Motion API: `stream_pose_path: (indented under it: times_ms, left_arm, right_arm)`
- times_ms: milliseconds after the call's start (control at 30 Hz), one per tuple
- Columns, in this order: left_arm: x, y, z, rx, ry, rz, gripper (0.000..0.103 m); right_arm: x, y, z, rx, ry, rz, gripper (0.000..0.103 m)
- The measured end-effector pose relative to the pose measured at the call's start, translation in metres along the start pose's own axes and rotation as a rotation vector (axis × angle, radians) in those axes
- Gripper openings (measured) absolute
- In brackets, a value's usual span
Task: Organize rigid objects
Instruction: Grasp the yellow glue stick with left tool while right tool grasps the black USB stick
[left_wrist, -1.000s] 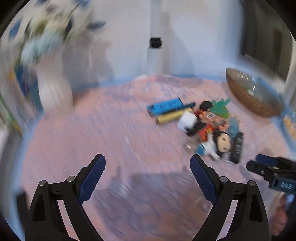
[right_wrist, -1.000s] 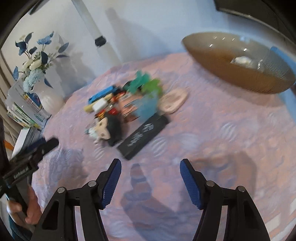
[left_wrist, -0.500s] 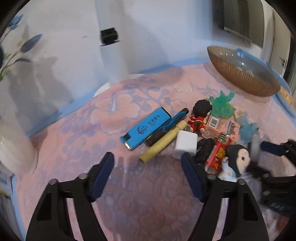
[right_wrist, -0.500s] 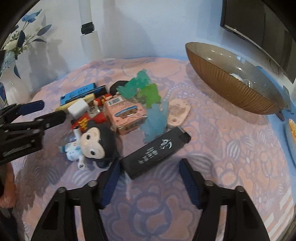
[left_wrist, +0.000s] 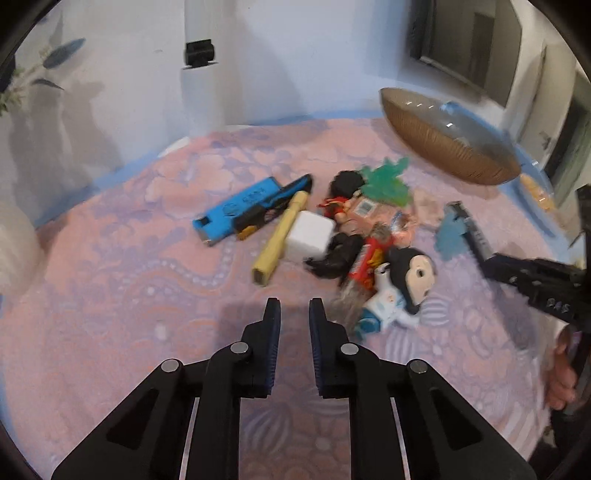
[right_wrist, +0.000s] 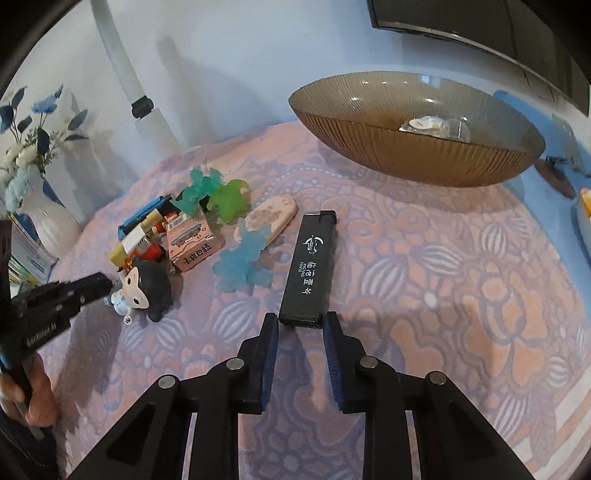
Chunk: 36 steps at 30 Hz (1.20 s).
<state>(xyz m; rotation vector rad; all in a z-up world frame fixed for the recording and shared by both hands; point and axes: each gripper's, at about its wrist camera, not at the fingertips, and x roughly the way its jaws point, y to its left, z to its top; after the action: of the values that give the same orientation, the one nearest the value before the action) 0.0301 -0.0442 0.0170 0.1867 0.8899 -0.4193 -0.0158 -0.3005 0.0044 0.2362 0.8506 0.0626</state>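
Note:
A pile of small objects lies on the pink floral cloth: a blue flat case (left_wrist: 236, 208), a yellow tube (left_wrist: 277, 240), a white cube (left_wrist: 309, 236), a big-headed doll (left_wrist: 404, 280) (right_wrist: 146, 286), a pink box (right_wrist: 192, 240), green and blue toy figures (right_wrist: 225, 199), and a long black box (right_wrist: 310, 266). My left gripper (left_wrist: 294, 308) is narrowed to a small gap, empty, just short of the pile. My right gripper (right_wrist: 300, 320) is partly closed, its fingertips at the near end of the black box, not gripping it.
A large brown ribbed glass bowl (right_wrist: 413, 147) holding small white items stands at the back right. A white vase (right_wrist: 44, 218) with blue flowers stands at the left. A white pole (left_wrist: 199, 74) rises at the back wall.
Both grippers have narrowed from wide open. The left moved closer to the pile. The right moved forward to the black box's near end.

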Motion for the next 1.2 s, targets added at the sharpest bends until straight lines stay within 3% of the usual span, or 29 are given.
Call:
stream_pose_path:
  times_ms: [67, 100, 233, 300, 333, 467, 567, 667, 767, 833, 933, 1000, 1067, 1133, 1200]
  left_arm:
    - [0.002, 0.004, 0.008, -0.011, -0.009, 0.045, 0.029]
    - [0.002, 0.007, 0.013, -0.023, -0.021, 0.059, 0.03]
    - [0.024, 0.006, 0.032, 0.009, 0.012, 0.059, 0.03]
    - [0.037, 0.002, 0.037, 0.033, 0.039, 0.075, 0.027]
    - [0.042, 0.003, 0.038, 0.036, 0.048, 0.066, 0.02]
    - [0.04, 0.007, 0.03, 0.02, 0.017, 0.031, 0.016]
    - [0.027, 0.009, 0.017, -0.037, 0.009, -0.002, 0.01]
    - [0.006, 0.016, -0.004, -0.138, 0.01, -0.082, 0.009]
    - [-0.013, 0.023, -0.023, -0.21, 0.013, -0.133, 0.009]
    - [-0.02, 0.026, -0.03, -0.229, 0.02, -0.123, 0.009]
    - [-0.019, 0.037, -0.034, -0.261, 0.047, -0.075, 0.01]
    - [-0.013, 0.042, -0.032, -0.294, 0.052, -0.099, 0.011]
    - [-0.013, 0.042, -0.025, -0.3, 0.032, -0.127, 0.015]
    - [-0.011, 0.035, -0.012, -0.285, 0.007, -0.129, 0.029]
    - [-0.006, 0.027, 0.003, -0.27, -0.008, -0.147, 0.029]
  right_arm:
    - [0.001, 0.001, 0.0, -0.002, -0.002, -0.005, 0.024]
    - [0.0, 0.003, 0.0, -0.009, -0.005, -0.013, 0.025]
    - [0.0, 0.007, -0.001, -0.029, -0.004, 0.023, 0.043]
    - [0.001, 0.007, 0.0, -0.028, -0.004, 0.034, 0.043]
    - [0.0, 0.006, 0.0, -0.024, -0.005, 0.038, 0.043]
    - [-0.002, -0.001, 0.0, 0.013, -0.021, 0.04, 0.044]
    - [-0.006, -0.018, 0.001, 0.102, -0.04, 0.048, 0.046]
    - [-0.005, -0.024, 0.002, 0.128, -0.034, 0.067, 0.046]
    - [-0.001, -0.011, 0.009, 0.07, -0.001, -0.008, 0.046]
    - [0.007, 0.003, 0.017, 0.015, 0.016, -0.07, 0.046]
    - [0.019, 0.015, 0.026, -0.046, 0.015, -0.153, 0.045]
    - [0.023, 0.019, 0.028, -0.072, -0.006, -0.192, 0.035]
    - [0.022, 0.017, 0.027, -0.074, -0.012, -0.186, 0.028]
    - [0.019, 0.012, 0.025, -0.059, -0.016, -0.168, 0.025]
    - [0.018, 0.009, 0.024, -0.04, -0.018, -0.154, 0.024]
